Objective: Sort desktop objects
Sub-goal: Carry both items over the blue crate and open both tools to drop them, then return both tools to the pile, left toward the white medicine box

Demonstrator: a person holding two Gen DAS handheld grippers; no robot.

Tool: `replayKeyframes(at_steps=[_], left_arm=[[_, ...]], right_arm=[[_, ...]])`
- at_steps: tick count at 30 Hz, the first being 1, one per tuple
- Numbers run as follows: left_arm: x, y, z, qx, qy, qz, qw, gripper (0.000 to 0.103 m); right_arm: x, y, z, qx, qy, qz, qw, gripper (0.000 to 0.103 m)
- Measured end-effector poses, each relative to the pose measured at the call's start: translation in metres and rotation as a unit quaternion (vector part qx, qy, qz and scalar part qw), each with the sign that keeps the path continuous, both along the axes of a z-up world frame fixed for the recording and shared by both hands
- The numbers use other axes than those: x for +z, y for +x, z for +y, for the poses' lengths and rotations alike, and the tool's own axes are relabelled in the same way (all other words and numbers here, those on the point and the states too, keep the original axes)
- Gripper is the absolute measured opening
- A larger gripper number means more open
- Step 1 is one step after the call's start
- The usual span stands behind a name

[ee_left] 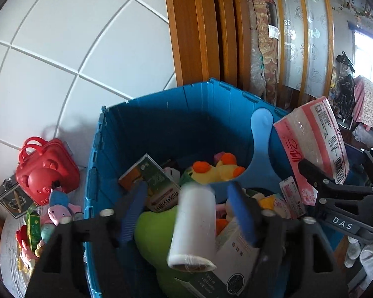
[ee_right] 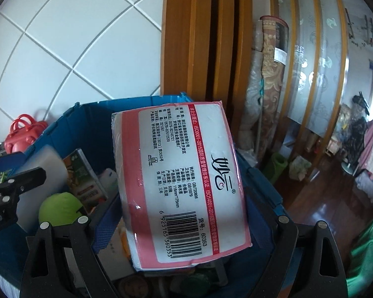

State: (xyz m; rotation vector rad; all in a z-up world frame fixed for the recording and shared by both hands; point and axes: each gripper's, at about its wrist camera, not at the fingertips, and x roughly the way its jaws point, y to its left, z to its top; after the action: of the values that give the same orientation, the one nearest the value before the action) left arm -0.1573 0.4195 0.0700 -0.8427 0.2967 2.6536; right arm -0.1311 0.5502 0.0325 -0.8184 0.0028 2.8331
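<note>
A blue bin (ee_left: 161,114) (ee_right: 62,129) stands below both grippers, filled with plush toys and boxes. My left gripper (ee_left: 186,191) hangs open over it. A white roll (ee_left: 194,223), blurred, sits loose in the gap between its blue pads (ee_left: 134,211), and neither pad touches it. My right gripper (ee_right: 184,198) is shut on a pink-and-white tissue pack (ee_right: 184,183) (ee_left: 313,146), held tilted above the bin's right side. One black finger (ee_left: 315,178) presses the pack's lower face; the far pad is hidden behind the pack.
Inside the bin lie a yellow duck plush (ee_left: 216,171), a green plush (ee_left: 156,228) and several cartons. Left of the bin, on a white tabletop (ee_left: 10,248), sit a red toy case (ee_left: 47,171) and small toys. A wooden door frame (ee_left: 194,29) and a rolled carpet (ee_right: 268,99) stand behind.
</note>
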Motion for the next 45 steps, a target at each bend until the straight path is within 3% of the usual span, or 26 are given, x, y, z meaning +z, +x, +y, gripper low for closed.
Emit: replayKeyframes(at_steps=[3,5,10,15,21,27,32,38,41,45], left_arm=[[0.003,0.006,-0.004,0.002,0.002,0.016,0.9999,0.089],[0.004,0.011,-0.010,0.002,0.005,0.019,0.9998,0.089],[0.005,0.021,-0.037,0.021,0.018,0.021,0.9994,0.089],[0.003,0.038,-0.088,0.067,0.033,0.032,0.9967,0.089],[-0.013,0.054,-0.183,0.149,0.039,0.029,0.9876,0.090],[-0.037,0.071,-0.307,0.236,0.049,0.009,0.9706,0.090],[-0.067,0.090,-0.412,0.299,0.033,-0.011,0.9537,0.090],[-0.125,0.102,-0.526,0.358,0.016,-0.062,0.9314,0.090],[-0.159,0.103,-0.576,0.365,0.017,-0.098,0.9255,0.090],[-0.202,0.096,-0.625,0.350,-0.002,-0.141,0.9260,0.090]], right_arm=[[-0.001,-0.002,0.004,-0.005,0.000,0.000,1.000,0.093],[0.001,-0.002,0.005,-0.008,0.002,0.004,1.000,0.103],[0.005,0.004,0.002,-0.006,-0.006,0.007,1.000,0.103],[0.015,0.017,-0.026,0.031,-0.020,0.029,0.999,0.103],[0.033,0.036,-0.099,0.112,-0.023,0.062,0.992,0.103],[0.036,0.040,-0.206,0.208,-0.022,0.066,0.976,0.103],[0.019,0.034,-0.294,0.267,-0.035,0.035,0.963,0.103],[-0.020,0.024,-0.366,0.286,-0.029,-0.028,0.957,0.103],[-0.051,0.009,-0.391,0.288,-0.031,-0.079,0.954,0.103],[-0.091,-0.012,-0.410,0.261,-0.030,-0.137,0.955,0.103]])
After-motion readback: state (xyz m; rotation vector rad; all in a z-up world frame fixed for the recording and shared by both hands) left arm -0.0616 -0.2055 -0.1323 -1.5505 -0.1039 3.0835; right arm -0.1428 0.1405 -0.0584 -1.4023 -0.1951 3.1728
